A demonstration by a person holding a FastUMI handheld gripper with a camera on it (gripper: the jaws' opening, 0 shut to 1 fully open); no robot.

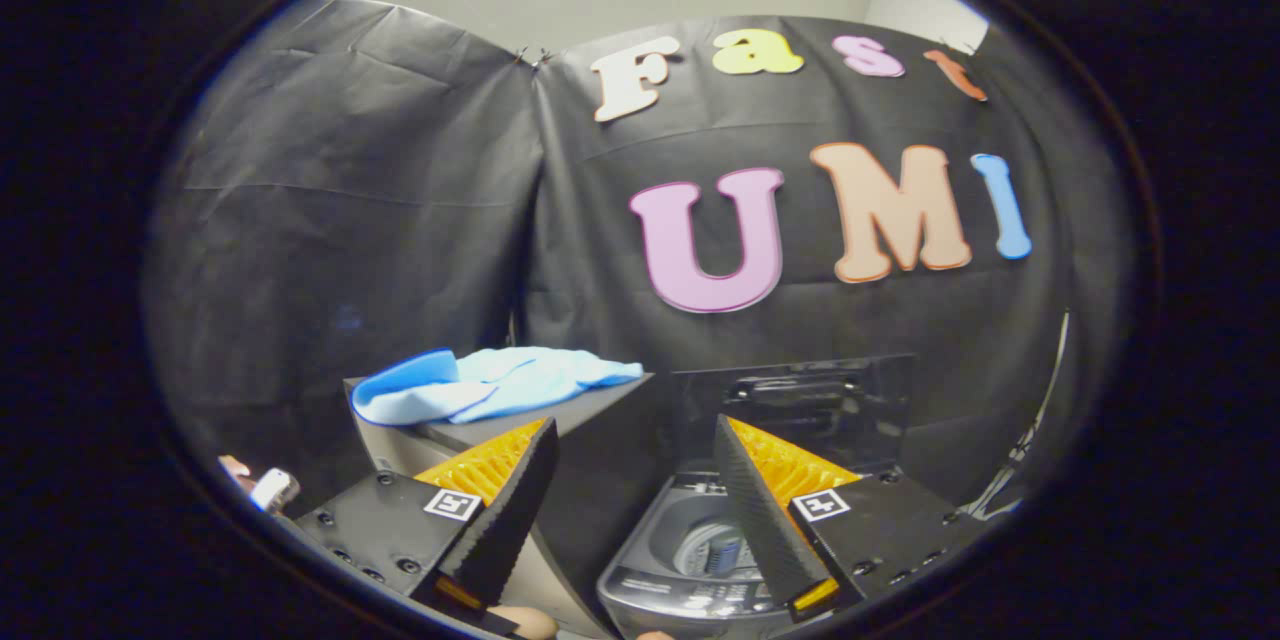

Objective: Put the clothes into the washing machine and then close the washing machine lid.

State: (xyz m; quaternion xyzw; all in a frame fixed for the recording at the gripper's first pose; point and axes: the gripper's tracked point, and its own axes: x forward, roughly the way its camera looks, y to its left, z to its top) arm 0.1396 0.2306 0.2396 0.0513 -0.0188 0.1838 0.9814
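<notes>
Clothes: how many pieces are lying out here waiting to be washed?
1. A light blue cloth lies on a dark box beyond the open tongs, beside the washing machine with its lid up. More could be hidden in the drum.

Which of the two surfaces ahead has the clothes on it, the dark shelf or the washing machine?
The dark shelf beyond the open fingers: the light blue cloth lies on it. The washing machine, lower down with its lid raised, holds none visible.
</notes>
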